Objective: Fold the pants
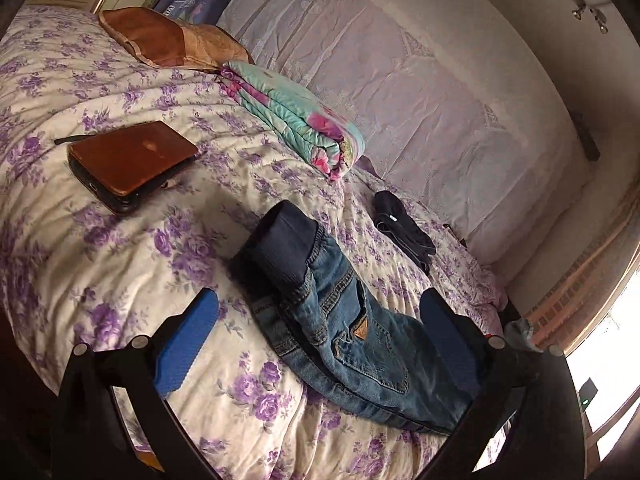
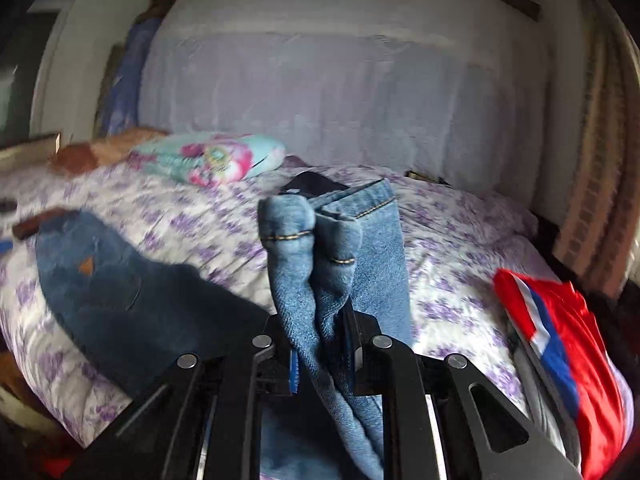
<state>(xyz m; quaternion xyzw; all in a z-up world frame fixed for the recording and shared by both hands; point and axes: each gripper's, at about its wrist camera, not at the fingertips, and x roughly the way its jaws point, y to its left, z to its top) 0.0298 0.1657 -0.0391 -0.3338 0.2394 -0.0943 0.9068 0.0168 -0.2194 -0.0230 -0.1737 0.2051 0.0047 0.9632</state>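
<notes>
Blue jeans (image 1: 352,332) with a dark navy waistband (image 1: 280,236) lie on the flowered bedspread (image 1: 100,264). My left gripper (image 1: 320,300) hangs open over them, its blue pads (image 1: 188,344) on either side of the seat and clear of the cloth. In the right wrist view the upper part of the jeans (image 2: 120,292) lies at the left. Their leg ends (image 2: 332,240) stand bunched and lifted straight ahead. My right gripper (image 2: 322,348) is shut on that denim just below the hems.
On the bed lie a brown zip case (image 1: 128,160), a folded turquoise flowered blanket (image 1: 296,116), a brown cushion (image 1: 160,36) and a small dark garment (image 1: 404,228). A red, white and blue garment (image 2: 560,340) sits at the bed's right edge. The headboard wall (image 2: 340,100) rises behind.
</notes>
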